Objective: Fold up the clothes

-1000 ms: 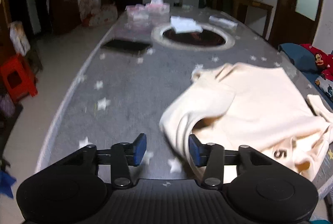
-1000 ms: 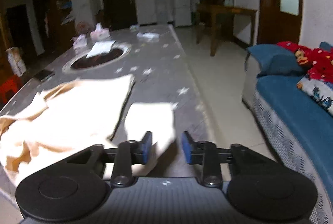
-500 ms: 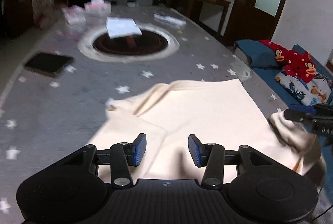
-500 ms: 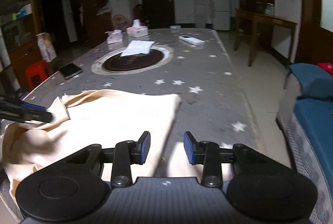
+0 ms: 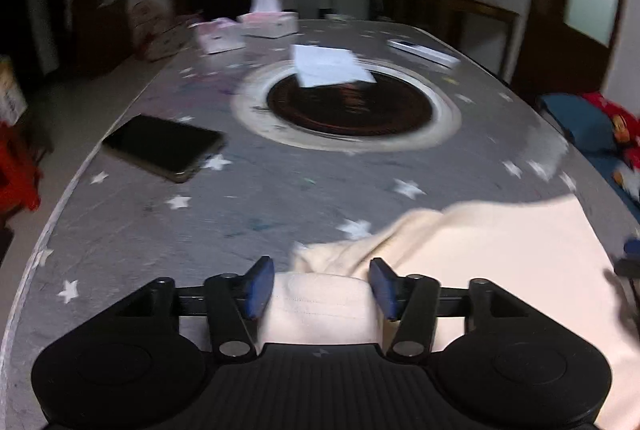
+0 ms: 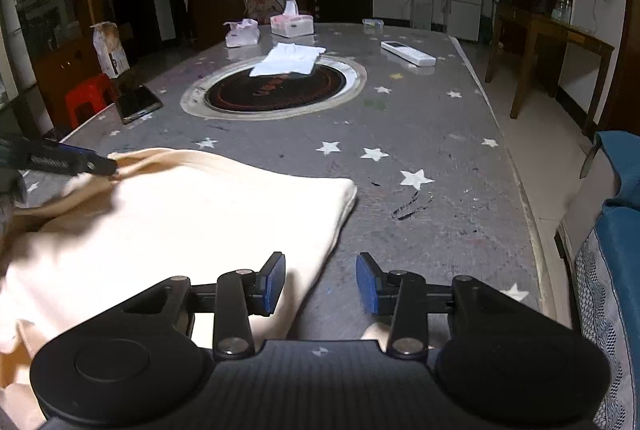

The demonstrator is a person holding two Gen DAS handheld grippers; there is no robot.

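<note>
A cream sweater (image 6: 180, 214) lies on the grey star-print table (image 6: 420, 134), its body spread flat. In the left wrist view the sweater (image 5: 500, 250) fills the lower right. My left gripper (image 5: 321, 286) is open, its blue pads on either side of a bunched sleeve or shoulder fold (image 5: 320, 298) without closing on it. It also shows in the right wrist view (image 6: 86, 163) at the sweater's far left edge. My right gripper (image 6: 320, 282) is open over the sweater's right hem edge, with cloth under the left pad only.
A round dark hotplate (image 6: 276, 90) with a white cloth (image 6: 288, 60) sits mid-table. A phone (image 5: 162, 146) lies at the left edge. Tissue boxes (image 6: 292, 24) and a remote (image 6: 408, 53) are farther back. A blue sofa (image 6: 612, 270) stands right, a red stool (image 6: 86, 98) left.
My left gripper has swung back left and lower, so the sweater's left fold now sits between its pads. My right gripper has shifted closer over the right hem. The sweater lies flatter.
</note>
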